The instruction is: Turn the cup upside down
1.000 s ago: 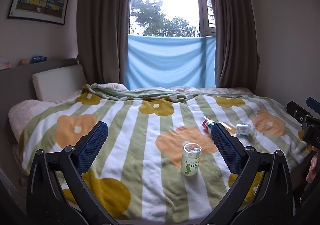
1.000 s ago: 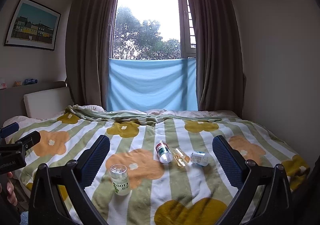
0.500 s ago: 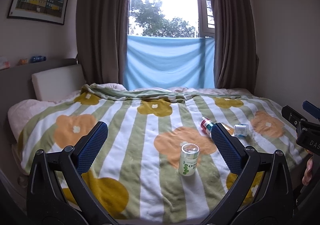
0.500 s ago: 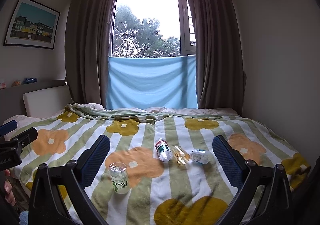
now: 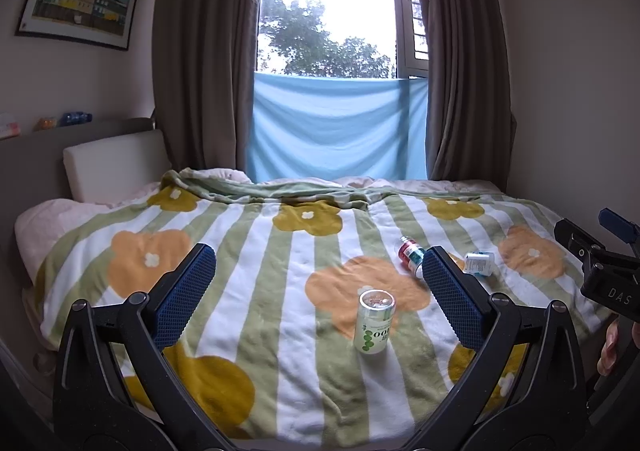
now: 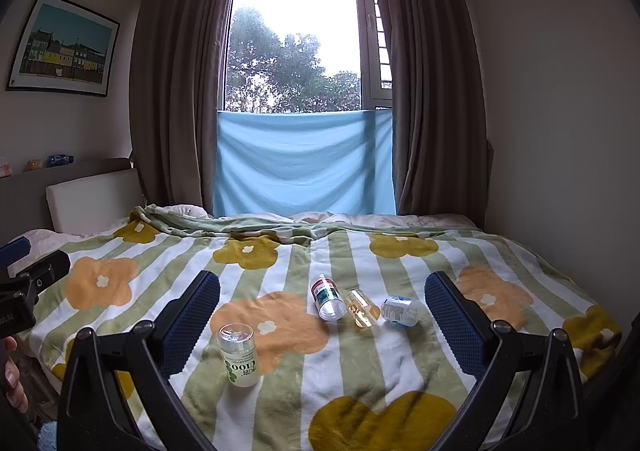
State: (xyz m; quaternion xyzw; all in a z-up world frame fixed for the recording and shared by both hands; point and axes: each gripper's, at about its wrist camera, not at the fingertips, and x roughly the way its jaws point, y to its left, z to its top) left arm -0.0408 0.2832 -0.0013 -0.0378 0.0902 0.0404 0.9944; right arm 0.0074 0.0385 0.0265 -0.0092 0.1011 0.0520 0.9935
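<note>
— Since both cameras looked out over the bed, where did the tools sit?

— Nearest the lens, the left gripper (image 5: 318,287) hung with its jaws spread wide and nothing between them, and the right gripper (image 6: 322,315) was spread just as wide, also holding nothing. Neither one touched anything on the blanket (image 5: 256,251).

— And the cup?

— It stood on the blanket just past the fingertips, a clear cup (image 5: 374,322) with green print. The print read upside down and the top end looked closed, so I judged it was already standing mouth down, though the glare made me less than sure. In the right view the same cup (image 6: 239,355) stood left of centre, near the left finger.

— So how far along was it?

— Either the flip was done and the hands had let go, or that cup was finished and others waited. Farther back lay three more on their sides: a red and green cup (image 6: 328,297), an amber cup (image 6: 362,308) touching it, and a blue and white cup (image 6: 399,311) just beside that. None of those had been stood on its mouth.

— Anything behind them?

— Only the rumpled blanket edge, the blue cloth (image 6: 304,163) and the window (image 6: 296,39)
</note>
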